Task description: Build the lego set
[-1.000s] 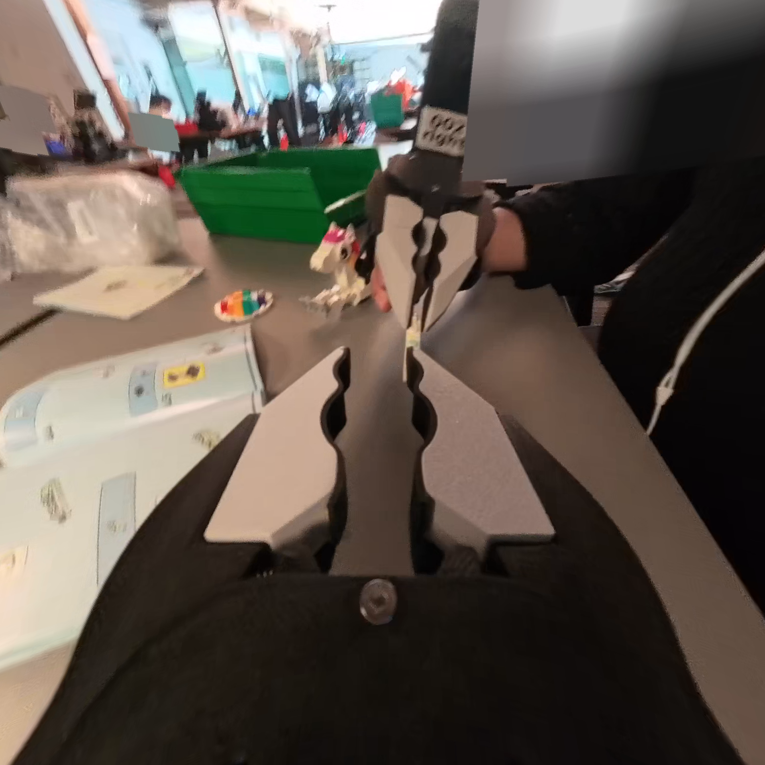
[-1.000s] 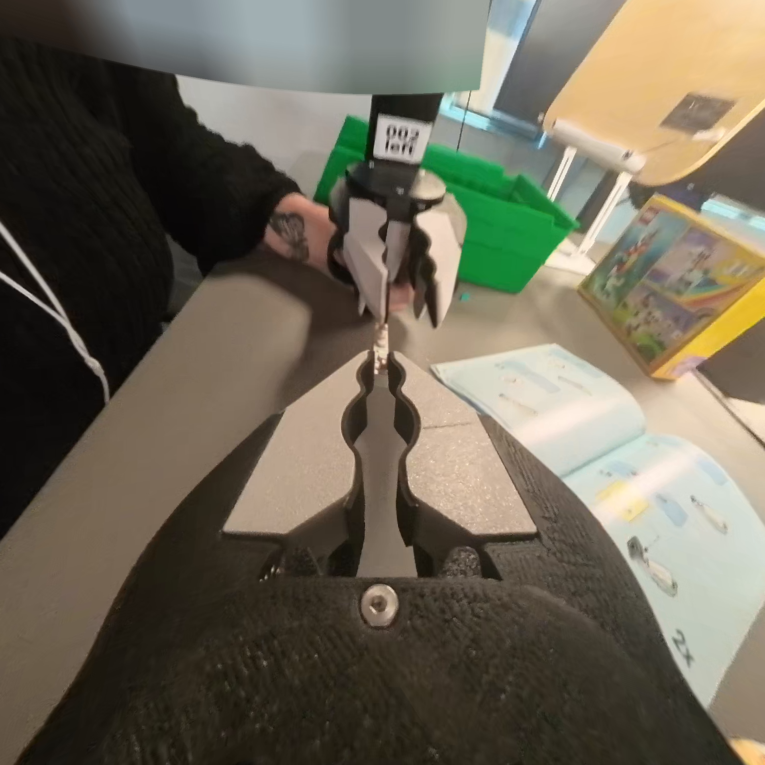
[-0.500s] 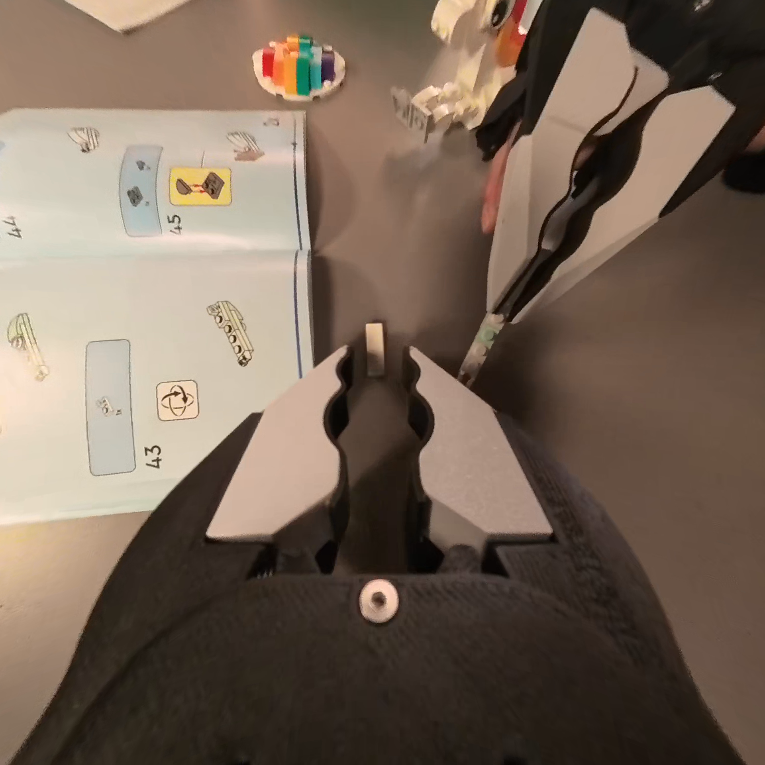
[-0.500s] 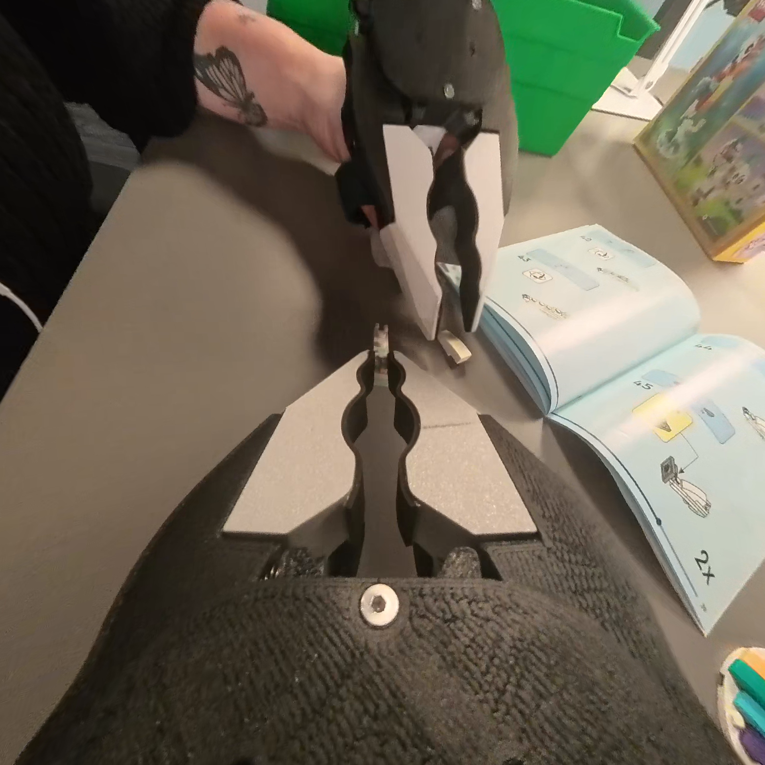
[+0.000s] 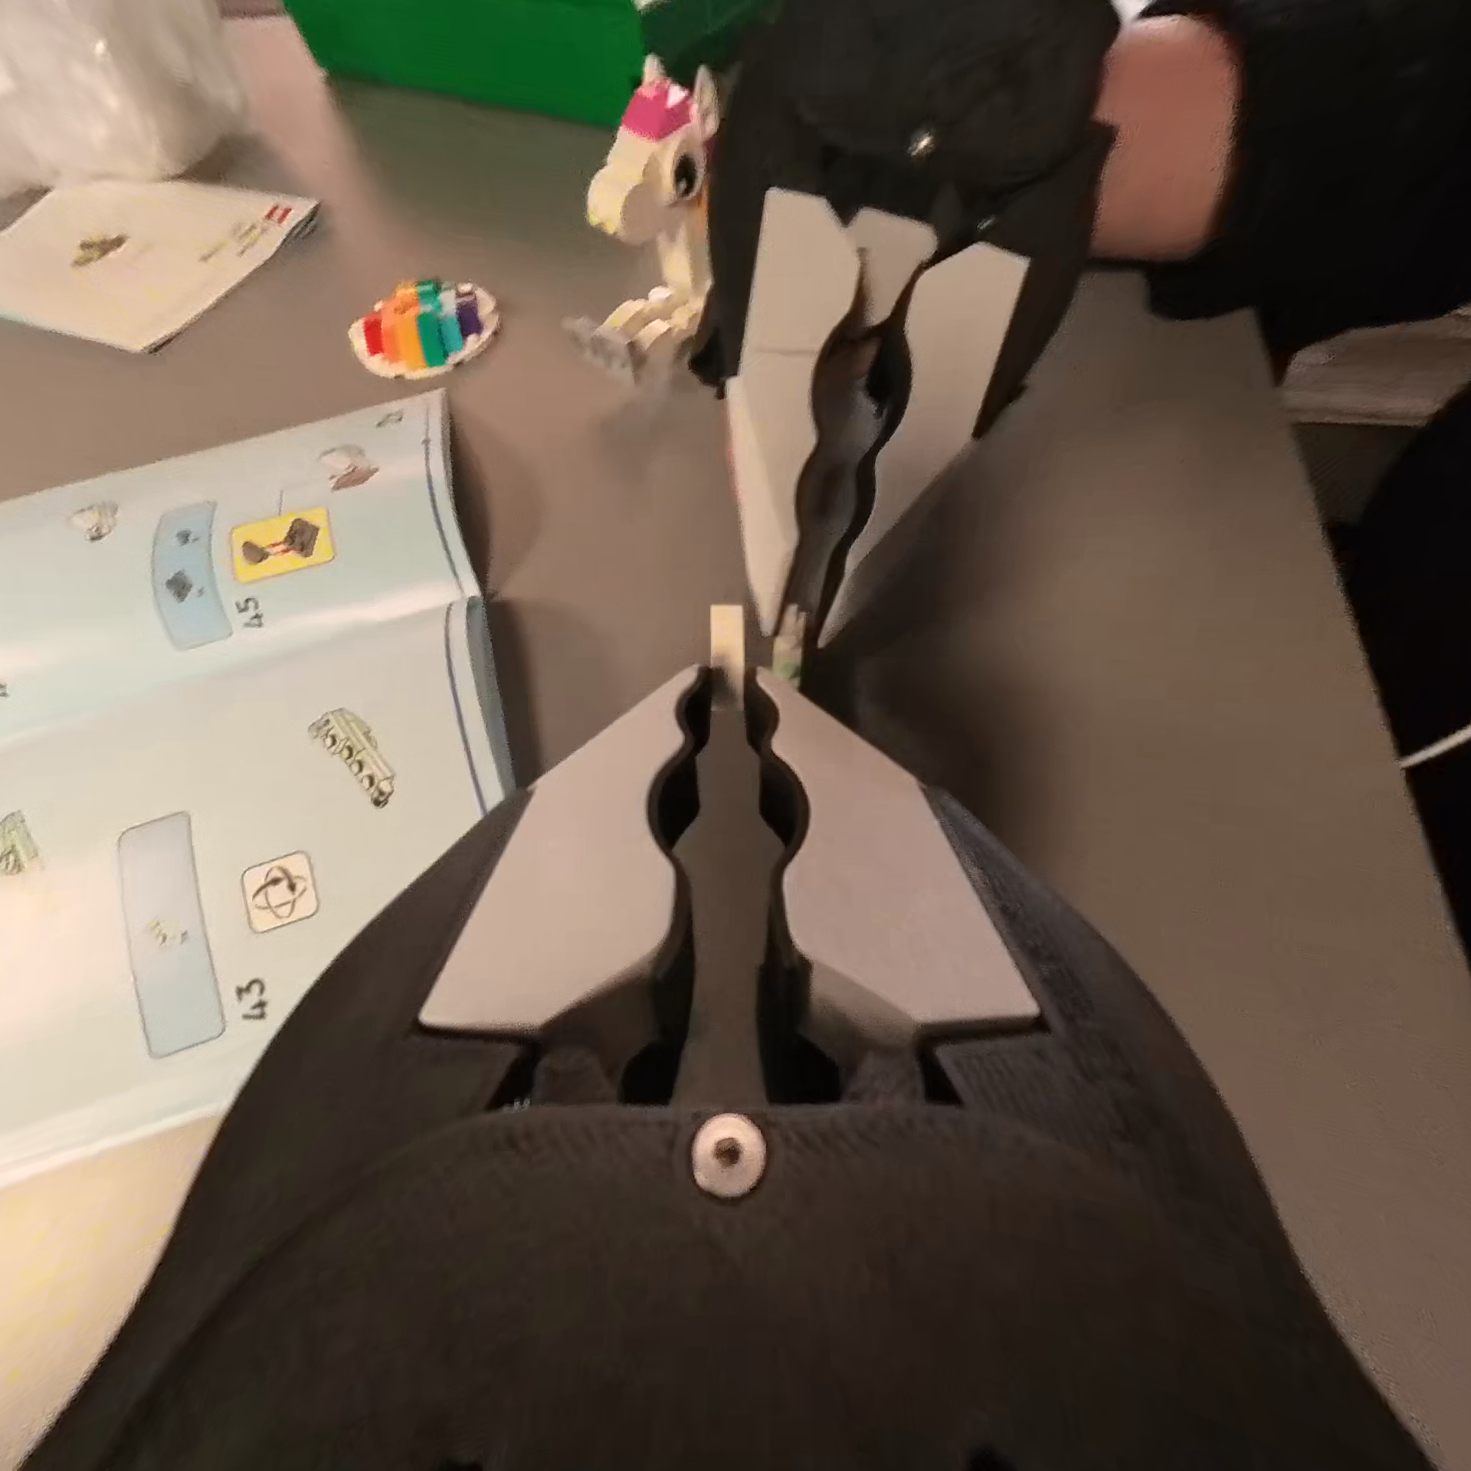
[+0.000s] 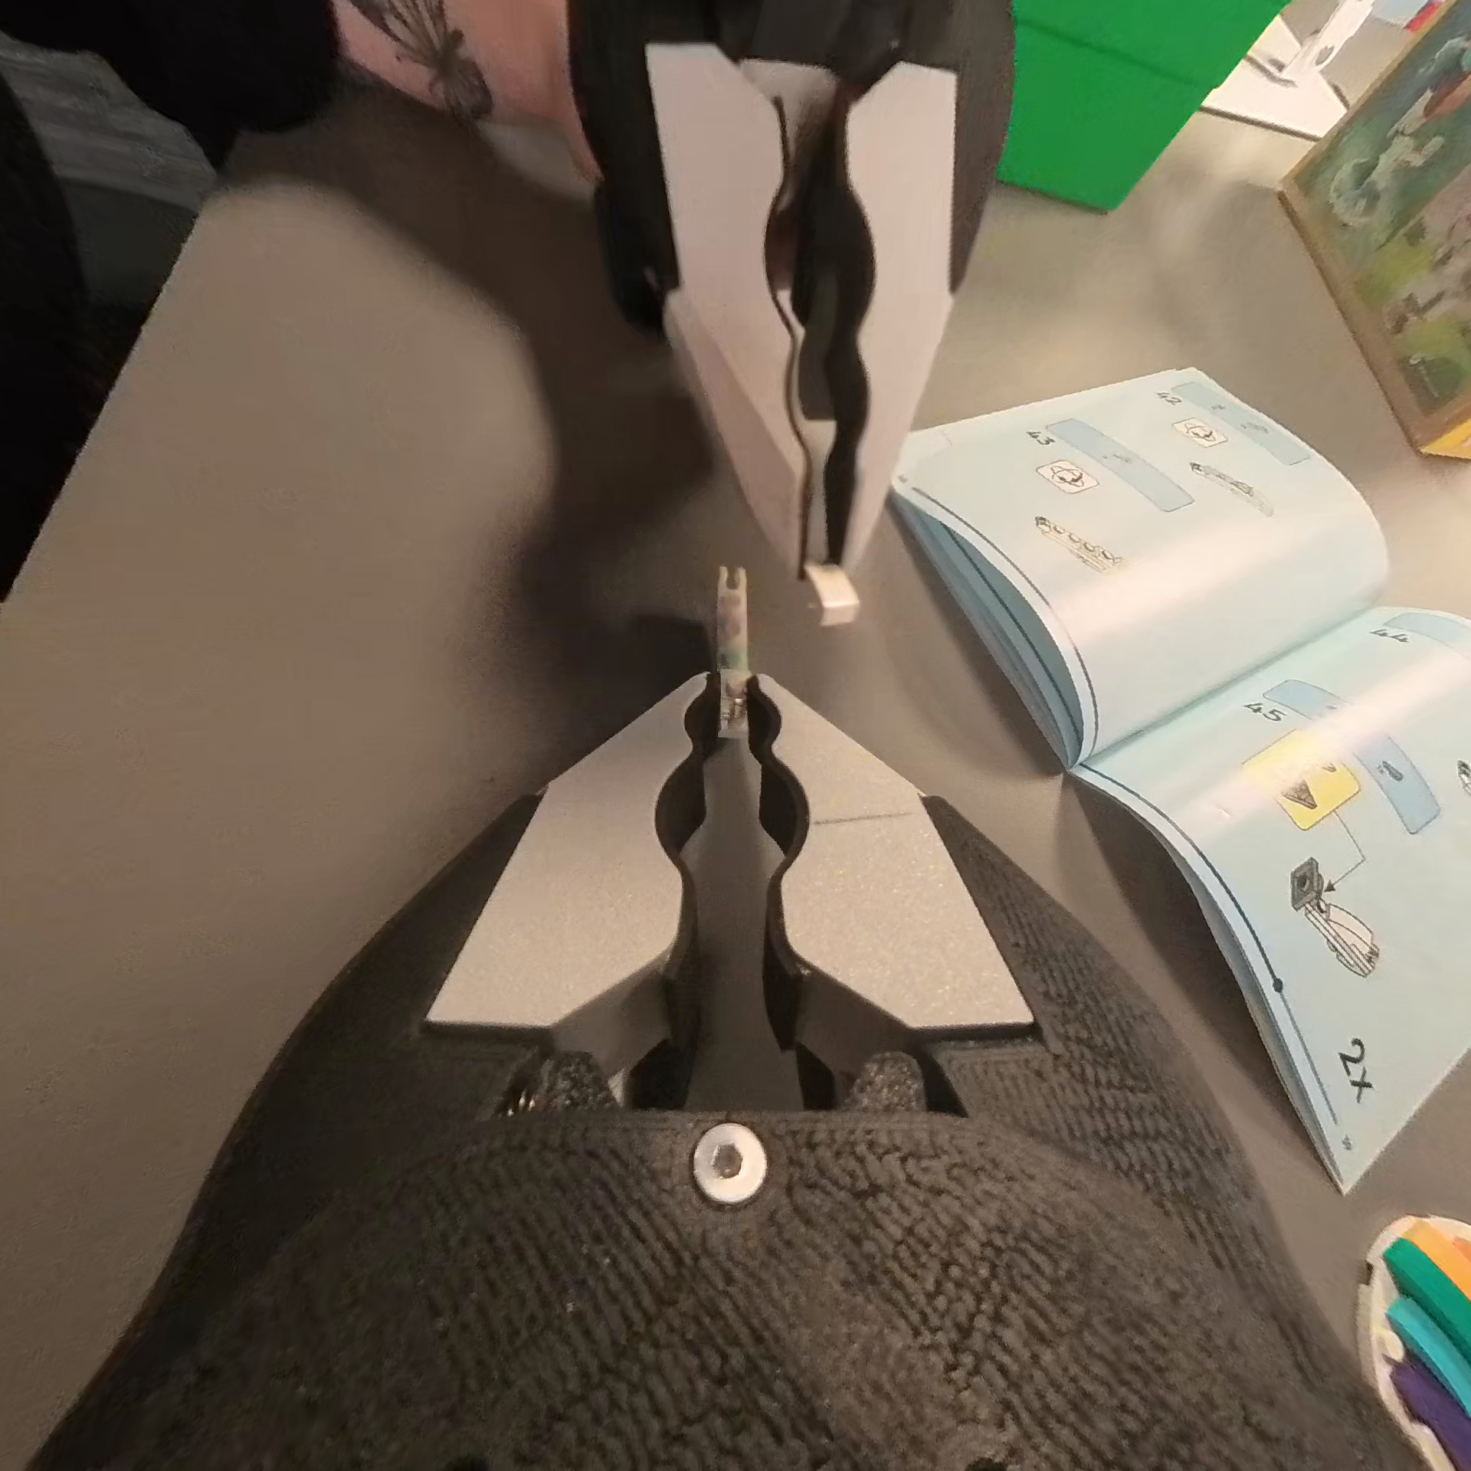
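The left claw (image 5: 726,675) is closing its two tips on a small cream brick (image 5: 727,646), which is sticking forward out of the narrow gap, with its long axis along the fingers. The right claw (image 6: 731,678) is nearly closed too and is gripping a thin pale green and white piece (image 6: 731,629); this piece is also pointing straight ahead, and its far end is forked.

In the right wrist view, the cream brick (image 6: 833,595) is hanging at the tip of the left claw (image 6: 821,557), just beside the forked end and a little to the right of it. They are near each other but apart. In the left wrist view, the thin piece (image 5: 790,646) is sitting just to the right of the cream brick, at the tip of the right claw (image 5: 796,617). I judge that the next move is turning on this small sideways offset: the two pieces must be lined up end to end before they are pressed together. Both are held above the grey surface (image 6: 278,637), and neither claw is clearly nearer.

As for containers, a green bin (image 6: 1114,95) is standing at the far edge; its inside is not showing. A small white dish (image 5: 426,326) is holding a row of coloured bricks. The instruction booklet (image 5: 199,676) is lying open to the left of the claws, and a partly built white unicorn (image 5: 661,207) is standing behind the right claw.
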The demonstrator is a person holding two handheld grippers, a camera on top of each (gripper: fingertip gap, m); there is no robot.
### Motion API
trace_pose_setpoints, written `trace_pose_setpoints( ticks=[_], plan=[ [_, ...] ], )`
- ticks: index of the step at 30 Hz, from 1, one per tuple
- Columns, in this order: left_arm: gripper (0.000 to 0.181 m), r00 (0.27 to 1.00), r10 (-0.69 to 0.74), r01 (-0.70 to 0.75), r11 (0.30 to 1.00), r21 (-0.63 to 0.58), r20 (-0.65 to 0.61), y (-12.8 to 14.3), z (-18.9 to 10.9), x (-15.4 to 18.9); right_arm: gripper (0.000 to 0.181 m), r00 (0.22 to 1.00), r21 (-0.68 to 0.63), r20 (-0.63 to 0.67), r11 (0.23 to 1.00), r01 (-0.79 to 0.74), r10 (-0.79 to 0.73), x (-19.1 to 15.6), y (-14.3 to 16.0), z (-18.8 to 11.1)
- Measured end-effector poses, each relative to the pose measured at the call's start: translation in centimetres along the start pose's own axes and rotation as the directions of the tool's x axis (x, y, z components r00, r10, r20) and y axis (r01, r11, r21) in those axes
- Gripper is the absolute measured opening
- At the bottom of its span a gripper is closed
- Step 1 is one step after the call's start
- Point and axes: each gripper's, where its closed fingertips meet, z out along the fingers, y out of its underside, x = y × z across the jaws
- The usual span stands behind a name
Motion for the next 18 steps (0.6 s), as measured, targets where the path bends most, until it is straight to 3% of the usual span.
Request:
trace_pose_setpoints(
  ticks=[1, 8, 18],
  plan=[
    [0.007, 1.000, -0.010, 0.010, 1.000, 0.017, -0.014, -0.3, -0.1, 0.2, 0.009, 1.000, 0.003, 0.003, 1.000, -0.002, 0.002, 0.0, 0.0, 0.0],
    [0.008, 0.988, -0.066, 0.065, 0.998, -0.011, -0.140, -0.2, 0.3, 1.7, 0.026, 0.999, -0.004, 0.017, 0.999, -0.039, 0.039, 0.2, 0.2, -0.2],
    [0.008, 0.988, -0.047, 0.032, 0.994, -0.103, -0.148, 0.9, 1.3, 1.8, 0.008, 0.999, -0.066, 0.037, 0.997, -0.028, 0.031, -0.1, 1.0, 0.4]
  ],
)
